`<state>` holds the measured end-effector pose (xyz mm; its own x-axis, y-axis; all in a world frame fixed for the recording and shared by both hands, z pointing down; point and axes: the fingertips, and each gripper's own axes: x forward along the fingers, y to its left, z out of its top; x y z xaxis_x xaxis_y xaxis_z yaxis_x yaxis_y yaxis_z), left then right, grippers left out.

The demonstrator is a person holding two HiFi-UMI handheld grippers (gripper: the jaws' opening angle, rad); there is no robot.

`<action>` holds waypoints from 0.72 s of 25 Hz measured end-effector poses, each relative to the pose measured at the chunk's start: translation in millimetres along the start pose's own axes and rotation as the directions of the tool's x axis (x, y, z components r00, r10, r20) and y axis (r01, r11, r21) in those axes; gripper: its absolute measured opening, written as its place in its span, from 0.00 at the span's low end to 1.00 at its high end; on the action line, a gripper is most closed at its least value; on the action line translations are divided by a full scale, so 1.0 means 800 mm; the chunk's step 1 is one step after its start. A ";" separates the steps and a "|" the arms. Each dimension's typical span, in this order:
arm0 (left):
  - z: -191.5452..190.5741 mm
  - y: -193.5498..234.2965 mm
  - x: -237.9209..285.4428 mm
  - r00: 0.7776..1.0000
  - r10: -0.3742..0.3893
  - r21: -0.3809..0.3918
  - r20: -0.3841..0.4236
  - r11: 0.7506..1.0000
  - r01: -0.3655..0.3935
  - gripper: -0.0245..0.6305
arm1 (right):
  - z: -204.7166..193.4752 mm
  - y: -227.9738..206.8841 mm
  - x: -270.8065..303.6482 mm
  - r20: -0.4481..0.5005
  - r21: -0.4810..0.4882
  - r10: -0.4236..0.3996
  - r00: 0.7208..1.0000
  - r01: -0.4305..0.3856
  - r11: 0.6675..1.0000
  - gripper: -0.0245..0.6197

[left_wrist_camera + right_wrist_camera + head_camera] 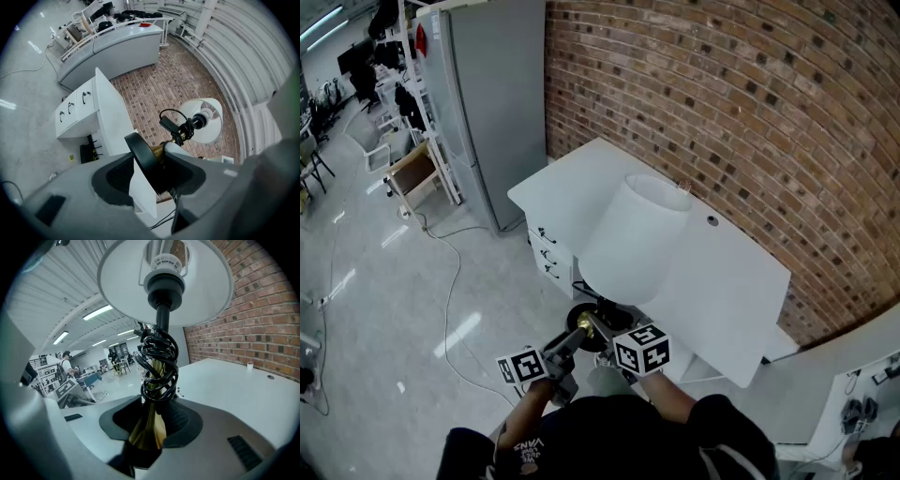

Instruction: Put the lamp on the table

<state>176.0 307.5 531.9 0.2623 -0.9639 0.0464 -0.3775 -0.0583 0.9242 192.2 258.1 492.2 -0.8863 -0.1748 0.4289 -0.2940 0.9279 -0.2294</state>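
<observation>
Brass stem of the lamp sits pinched between the jaws of the right gripper, black cord wound round it just above the pads. The left gripper straddles the black round base. One jaw lies against the upper face by the brass collar, and the other shows a wedge of white between pad and underside, so that hold looks partial. In the head view the lamp hangs tilted at lower centre. The base is off the table and out over the floor. The white shade leans up and right across the table's near edge. It is not yet set down. Risks, as judged: the stem is smooth and flared, so it could slide through the right pads when the lamp is swung upright. The loosely seated base could twist out of the left jaws. A cord loop may drop and catch the table edge. The shade could clip the brick wall if carried too deep. A base landed near the edge, or landed while tilted, would tip the lamp.
</observation>
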 end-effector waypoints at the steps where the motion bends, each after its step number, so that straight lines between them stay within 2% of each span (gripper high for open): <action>1: 0.005 0.002 0.004 1.000 0.001 0.002 0.000 1.000 -0.001 0.35 | 0.002 -0.004 0.005 -0.001 -0.001 0.002 1.000 -0.002 1.000 0.24; 9: 0.049 0.020 0.059 1.000 0.010 -0.013 0.009 1.000 -0.009 0.35 | 0.036 -0.056 0.048 -0.010 -0.001 0.024 1.000 -0.024 1.000 0.24; 18: 0.119 0.036 0.152 0.999 0.026 0.002 0.040 1.000 -0.026 0.35 | 0.093 -0.144 0.104 -0.005 0.001 0.053 0.999 -0.053 0.999 0.24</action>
<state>112.7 163.6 528.4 0.2166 -0.9747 0.0550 -0.3860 -0.0337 0.9219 125.9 112.0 489.5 -0.8989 -0.1237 0.4203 -0.2469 0.9355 -0.2527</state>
